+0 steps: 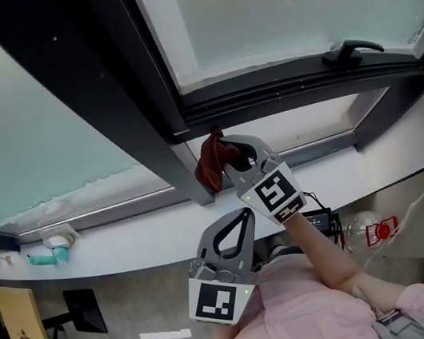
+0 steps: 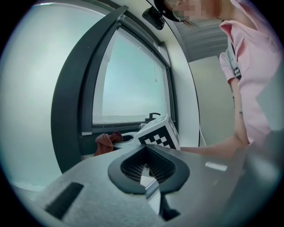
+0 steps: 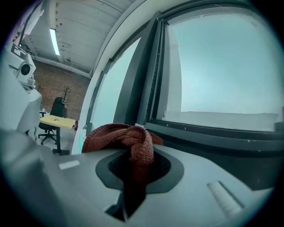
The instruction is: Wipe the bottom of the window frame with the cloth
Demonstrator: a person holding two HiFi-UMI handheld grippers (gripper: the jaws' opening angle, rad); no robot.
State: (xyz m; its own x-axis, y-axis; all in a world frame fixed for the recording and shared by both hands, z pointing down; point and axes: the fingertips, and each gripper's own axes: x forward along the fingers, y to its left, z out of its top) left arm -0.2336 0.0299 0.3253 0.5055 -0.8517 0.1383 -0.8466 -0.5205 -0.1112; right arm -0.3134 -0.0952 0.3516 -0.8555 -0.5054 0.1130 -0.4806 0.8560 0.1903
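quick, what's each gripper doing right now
Left gripper: shut, nothing in it.
Right gripper: shut on the cloth.

Two tools [image 1: 244, 214] [image 1: 229, 153], one cloth [image 1: 211, 166] (rust-red), one window handle [image 1: 349, 49].

White window sill [image 1: 151, 236], curving along the foot of the dark window frame [image 1: 279, 88]. At its left end lie a small teal object [image 1: 46, 258] and, just beside it, a white ring-shaped item [image 1: 59, 239] nearer the frame.
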